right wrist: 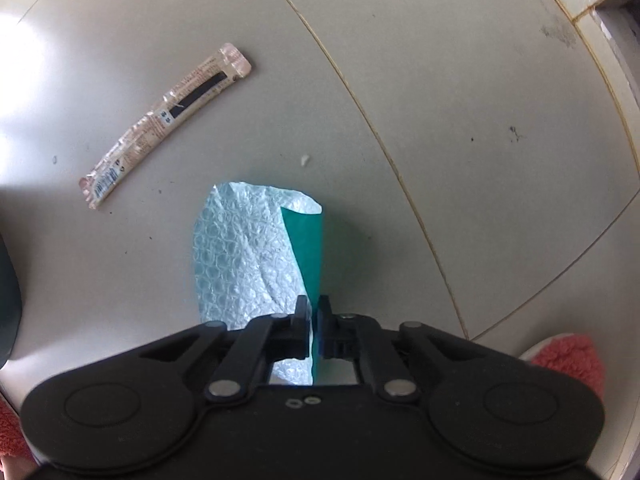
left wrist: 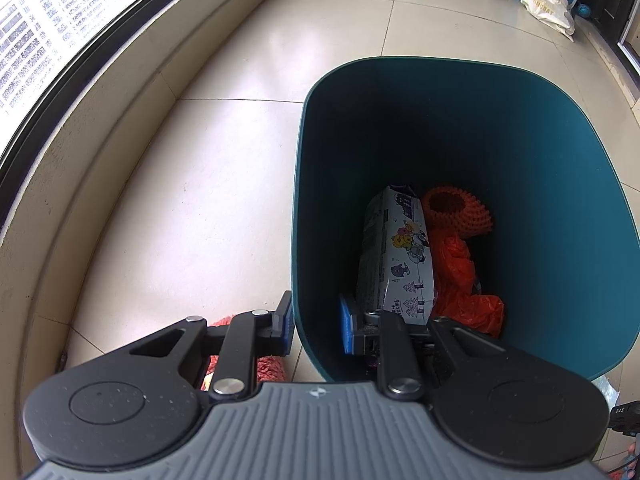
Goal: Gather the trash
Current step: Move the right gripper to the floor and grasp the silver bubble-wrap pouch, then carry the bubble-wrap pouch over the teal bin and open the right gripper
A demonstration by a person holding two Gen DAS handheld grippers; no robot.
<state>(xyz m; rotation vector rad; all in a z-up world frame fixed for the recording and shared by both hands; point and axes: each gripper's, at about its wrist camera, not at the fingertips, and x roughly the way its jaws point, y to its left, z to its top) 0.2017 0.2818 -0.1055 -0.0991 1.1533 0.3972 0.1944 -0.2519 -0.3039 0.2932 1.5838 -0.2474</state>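
On my left wrist view, a printed window panel [left wrist: 44, 36] curves along the 10 o'clock edge above the tiled floor [left wrist: 208, 184]. My left gripper [left wrist: 316, 326] is spread, straddling the near wall of the teal bin [left wrist: 560, 208]: one finger sits outside the wall, the other inside, and neither visibly presses on it. Down in the bin a white printed packet [left wrist: 394, 256] leans beside an orange foam net [left wrist: 460, 212] at about 1 o'clock from it, with a crumpled orange plastic bag [left wrist: 464, 284] just to its right. A white shopping bag [left wrist: 548, 6] sits far off at 1 o'clock.

On my right wrist view, a long pale snack wrapper [right wrist: 168, 124] lies flat on the floor at 10 o'clock, well apart from everything else. My right gripper [right wrist: 313, 320] is clamped tight on a bubble-wrap mailer [right wrist: 244, 256], white bubbles showing with its green face folded toward 3 o'clock. A red fuzzy slipper [right wrist: 572, 356] shows at 4 o'clock.
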